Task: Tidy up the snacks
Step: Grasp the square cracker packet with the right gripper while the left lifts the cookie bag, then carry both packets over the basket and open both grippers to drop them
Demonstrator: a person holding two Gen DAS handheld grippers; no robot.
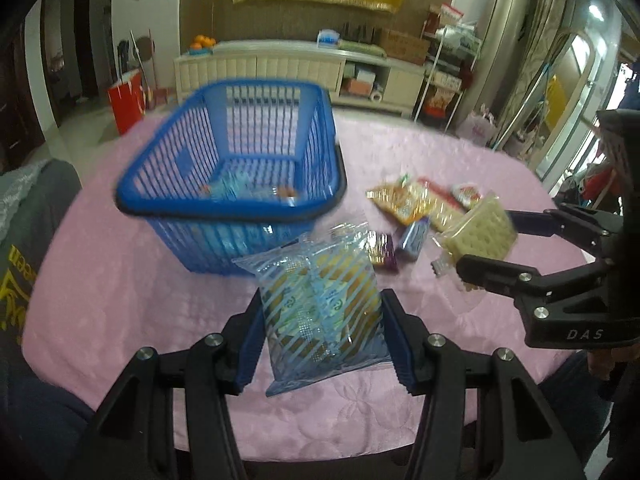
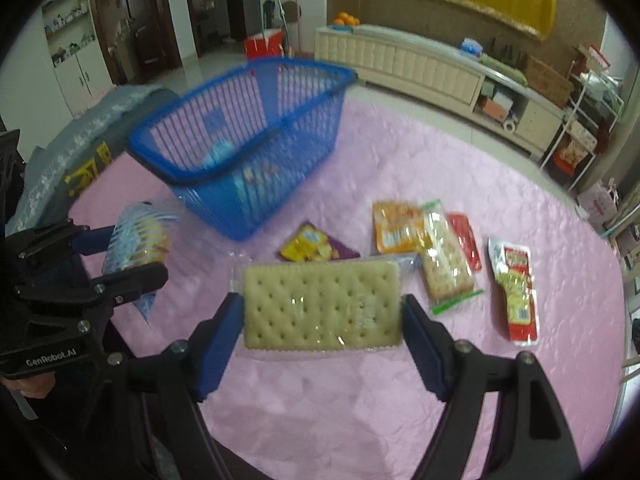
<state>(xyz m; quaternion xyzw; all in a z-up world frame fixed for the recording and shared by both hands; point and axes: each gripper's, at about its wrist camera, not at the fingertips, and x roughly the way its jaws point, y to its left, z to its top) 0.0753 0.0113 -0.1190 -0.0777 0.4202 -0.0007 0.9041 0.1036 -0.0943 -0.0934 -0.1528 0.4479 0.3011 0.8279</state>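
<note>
Blue plastic basket (image 1: 240, 152) is stood on the pink tablecloth (image 1: 120, 280), a few packets already inside. A striped blue packet (image 1: 320, 312) is pinched across its width by the left gripper (image 1: 320, 336); a clear-wrapped cracker (image 2: 320, 304) is clamped end to end by the right gripper (image 2: 320, 320). Both are held clear of the cloth, apparently for carrying to the basket. Loose snacks (image 2: 440, 248) are left beside it.
</note>
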